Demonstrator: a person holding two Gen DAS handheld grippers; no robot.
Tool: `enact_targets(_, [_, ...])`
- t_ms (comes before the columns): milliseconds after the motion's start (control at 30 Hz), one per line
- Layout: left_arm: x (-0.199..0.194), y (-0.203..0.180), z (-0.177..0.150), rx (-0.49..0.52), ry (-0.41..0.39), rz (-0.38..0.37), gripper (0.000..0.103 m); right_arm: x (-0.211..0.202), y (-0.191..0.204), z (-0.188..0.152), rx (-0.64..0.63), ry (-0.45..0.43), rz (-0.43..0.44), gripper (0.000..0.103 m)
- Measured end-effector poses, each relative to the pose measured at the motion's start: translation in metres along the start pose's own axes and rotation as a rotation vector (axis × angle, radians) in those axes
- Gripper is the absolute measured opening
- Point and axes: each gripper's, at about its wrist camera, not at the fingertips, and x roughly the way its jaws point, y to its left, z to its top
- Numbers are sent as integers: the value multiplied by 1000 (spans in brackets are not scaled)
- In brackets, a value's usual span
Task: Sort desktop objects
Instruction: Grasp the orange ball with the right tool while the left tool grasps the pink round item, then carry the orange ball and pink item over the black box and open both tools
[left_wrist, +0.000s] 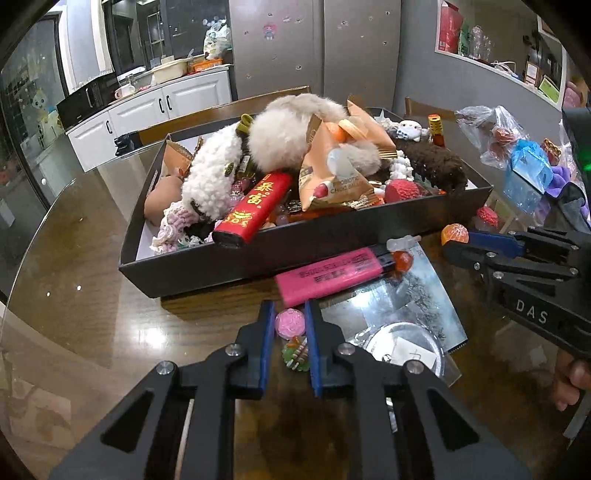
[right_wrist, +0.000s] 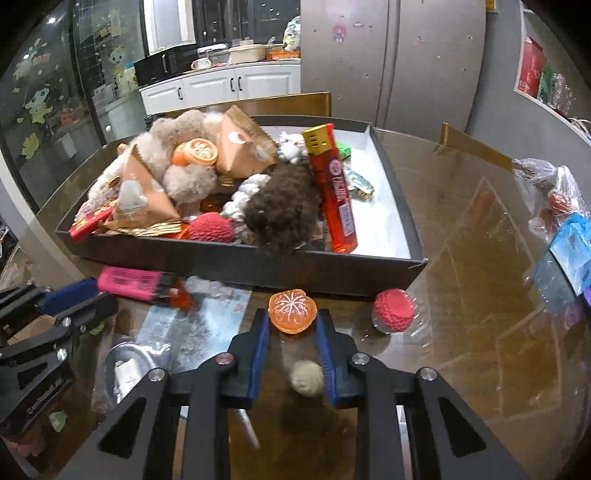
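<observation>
The left tongs (left_wrist: 290, 325), blue-padded fingers drawn close, pinch a small pink flower-shaped charm (left_wrist: 290, 324) low over the glass-topped wooden tabletop (left_wrist: 85, 280), with a green and orange trinket (left_wrist: 295, 353) lying between the fingers just behind it. The right tongs (right_wrist: 293, 319) grip an orange tangerine-shaped piece (right_wrist: 293, 311) at their tips just above the tabletop, while a small beige pom-pom (right_wrist: 306, 377) sits further back between the fingers. Just ahead of the left tongs a pink lighter (left_wrist: 328, 276) lies flat beside the near wall of a dark shallow box (left_wrist: 236, 266), next to a clear plastic sleeve (left_wrist: 399, 317) holding a printed card. Inside the box, heaped high, are a red lighter (left_wrist: 255, 210), fluffy white and tan plush pieces (left_wrist: 284, 136), peach-colored triangular snack packets (left_wrist: 332, 177), a brown furry hair clip (right_wrist: 280, 210) and an orange translucent lighter (right_wrist: 334, 192). A red lychee-like ball (right_wrist: 393, 309) rests on the tabletop near the box's corner, to the right of the right tongs. Clear bags of trinkets (left_wrist: 495, 136) lie well apart at the far right edge.
</observation>
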Motion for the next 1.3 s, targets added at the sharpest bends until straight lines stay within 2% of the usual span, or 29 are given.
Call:
enact_targets(533, [-5,0,-1,-6,9,-17,17,-17,0,2,9,-26,16,26])
enact_targets(1000, [-32,4,14,-24,-37,-27,17,-42,4,11,13,-84,31,26])
enact_targets(1300, [-53,15,38,-57,-84,-27,17,-56,14,23,30,-123,45,26])
